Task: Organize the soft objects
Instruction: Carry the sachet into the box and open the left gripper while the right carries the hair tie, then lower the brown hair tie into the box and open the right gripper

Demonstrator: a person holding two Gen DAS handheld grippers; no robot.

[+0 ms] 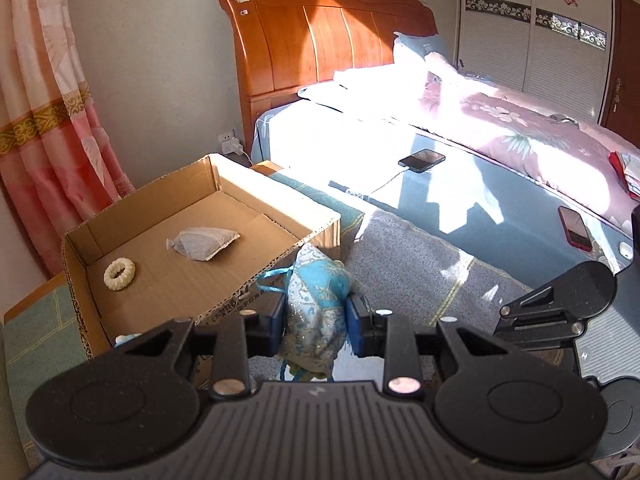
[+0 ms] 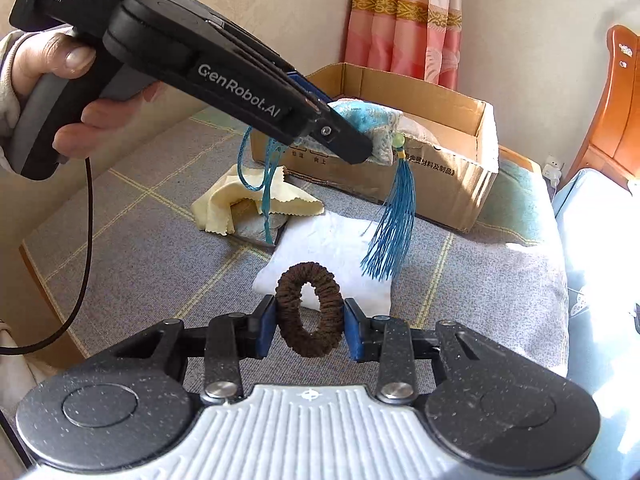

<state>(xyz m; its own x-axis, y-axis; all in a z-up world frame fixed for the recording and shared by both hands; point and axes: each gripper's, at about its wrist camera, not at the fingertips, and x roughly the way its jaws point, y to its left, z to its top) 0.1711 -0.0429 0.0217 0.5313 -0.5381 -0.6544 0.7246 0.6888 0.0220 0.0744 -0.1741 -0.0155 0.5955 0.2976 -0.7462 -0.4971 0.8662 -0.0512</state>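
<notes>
Turquoise brocade sachet (image 1: pixel 316 304), tassel dangling, hangs pinched in the left tongs (image 1: pixel 316 320) beside the cardboard box (image 1: pixel 280 196) at ten o'clock, evidently its destination, while the right tongs (image 2: pixel 309 326) clamp a brown scrunchie (image 2: pixel 310 308).

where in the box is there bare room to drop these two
The box floor is mostly bare: the whole far half toward the curtain, and the strip between the cream ring and grey sachet. Outside, the mat in front of the box is crowded with a yellow cloth and white pad.
</notes>
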